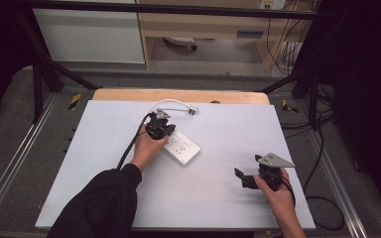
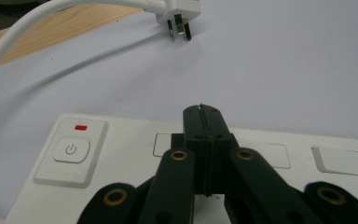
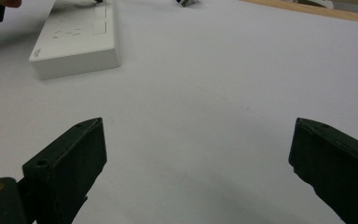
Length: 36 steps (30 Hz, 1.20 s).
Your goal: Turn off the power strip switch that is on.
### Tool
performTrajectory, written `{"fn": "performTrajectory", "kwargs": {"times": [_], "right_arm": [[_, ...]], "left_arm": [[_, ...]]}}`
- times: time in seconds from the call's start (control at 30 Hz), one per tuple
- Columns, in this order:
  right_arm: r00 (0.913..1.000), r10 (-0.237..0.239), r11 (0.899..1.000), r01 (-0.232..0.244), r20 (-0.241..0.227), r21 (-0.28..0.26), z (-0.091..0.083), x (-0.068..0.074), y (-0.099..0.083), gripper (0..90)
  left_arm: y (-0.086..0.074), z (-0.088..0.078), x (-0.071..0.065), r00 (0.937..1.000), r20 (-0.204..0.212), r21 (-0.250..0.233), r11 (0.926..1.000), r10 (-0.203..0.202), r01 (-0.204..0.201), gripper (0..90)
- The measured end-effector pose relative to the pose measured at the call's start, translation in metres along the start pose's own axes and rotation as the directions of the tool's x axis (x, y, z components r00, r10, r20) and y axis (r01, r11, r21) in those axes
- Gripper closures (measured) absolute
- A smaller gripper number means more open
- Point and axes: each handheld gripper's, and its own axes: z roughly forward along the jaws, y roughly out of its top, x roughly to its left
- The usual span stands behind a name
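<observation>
One power strip [image 1: 181, 147] with one plug [image 1: 193, 110], two grippers, left gripper [image 2: 200, 112] squeezed closed over strip, right gripper [image 3: 196, 158] wide open, holding nothing.

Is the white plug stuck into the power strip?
No, the plug lies loose on the table with its metal prongs bare, away from the power strip.

Only the power strip [image 1: 181, 147], its cord [image 1: 166, 104] and plug [image 1: 193, 110] interrupt the bare white mat [image 1: 228, 198].
</observation>
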Motion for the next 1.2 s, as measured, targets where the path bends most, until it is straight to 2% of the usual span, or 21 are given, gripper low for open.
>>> {"fn": "performTrajectory", "kwargs": {"times": [0.1, 0.17, 0.33, 0.73, 1.2], "right_arm": [[1.0000, 0.002, 1.000, -0.002, 0.000, 0.000, 0.000, 0.000, 0.000, 4.5], [1.0000, -0.002, 1.000, 0.002, 0.000, 0.001, 0.000, 0.000, 0.000, 4.5], [1.0000, -0.001, 1.000, 0.001, -0.003, 0.004, 0.001, 0.001, 0.000, 4.5], [1.0000, 0.001, 1.000, 0.000, -0.008, 0.004, 0.001, 0.001, 0.000, 4.4], [1.0000, 0.003, 1.000, -0.003, -0.007, 0.002, 0.001, 0.000, 0.000, 4.4]], "left_arm": [[-0.001, 0.000, -0.002, 1.0000, -0.009, -0.005, 1.0000, 0.001, -0.001, 90.0], [-0.002, 0.001, -0.004, 0.9999, 0.012, -0.001, 1.0000, 0.005, -0.005, 90.0], [-0.001, 0.004, -0.011, 0.9998, 0.008, -0.009, 0.9998, 0.020, -0.020, 90.0], [-0.003, 0.004, -0.006, 0.9993, 0.029, -0.031, 0.9992, -0.022, 0.023, 90.0], [0.000, 0.000, -0.005, 0.9994, 0.027, -0.046, 0.9987, -0.020, 0.022, 90.0]]}}
